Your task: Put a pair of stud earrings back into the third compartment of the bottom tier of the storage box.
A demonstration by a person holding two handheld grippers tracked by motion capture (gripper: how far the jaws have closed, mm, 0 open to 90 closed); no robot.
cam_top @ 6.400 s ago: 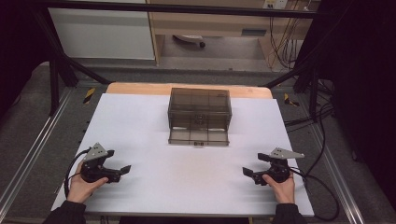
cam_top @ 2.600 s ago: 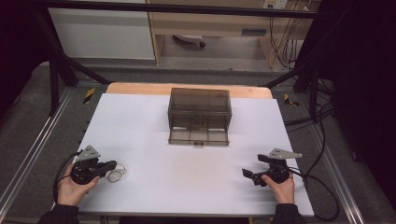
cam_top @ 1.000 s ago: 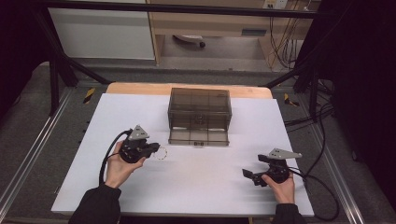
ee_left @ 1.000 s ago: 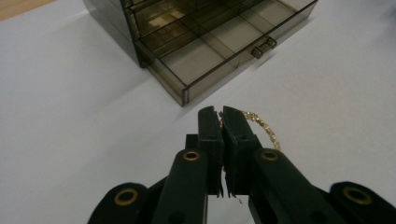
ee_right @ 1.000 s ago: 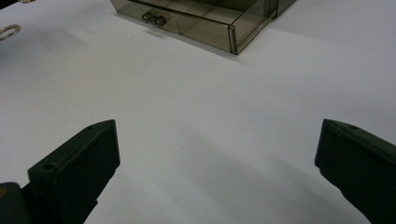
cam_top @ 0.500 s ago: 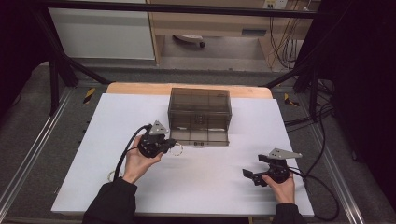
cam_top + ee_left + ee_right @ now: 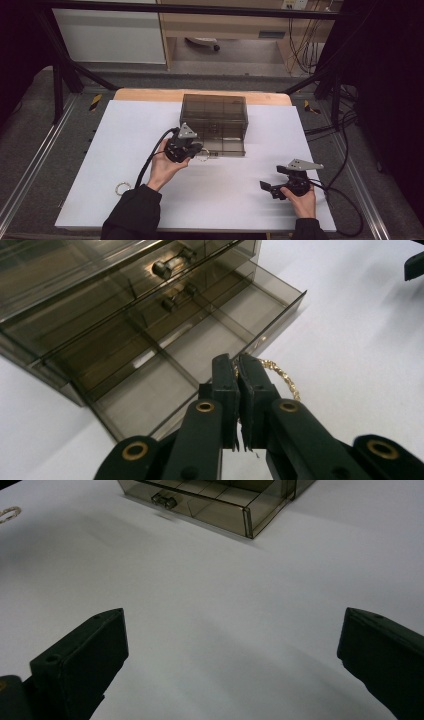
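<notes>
A smoky see-through drawer box (image 7: 214, 114) stands at the middle of the white table, its bottom drawer (image 7: 226, 146) pulled out. My left gripper (image 7: 196, 149) hovers at the drawer's front left corner, shut on a gold chain bracelet (image 7: 204, 156). In the left gripper view the jaws (image 7: 236, 365) pinch that bracelet (image 7: 280, 374) just over the drawer's divided compartments (image 7: 200, 347). My right gripper (image 7: 270, 189) rests near the front right of the table. It (image 7: 232, 622) is open with nothing between its jaws.
A second gold loop (image 7: 121, 188) lies on the table at the front left; it also appears as a loop (image 7: 9, 514) in the right gripper view. The box's upper drawers (image 7: 165, 267) are closed. Cables trail past the table's right edge (image 7: 320, 165).
My left gripper shut on the bracelet at the front left and carried it right and forward to the open drawer. The right gripper stayed put.
</notes>
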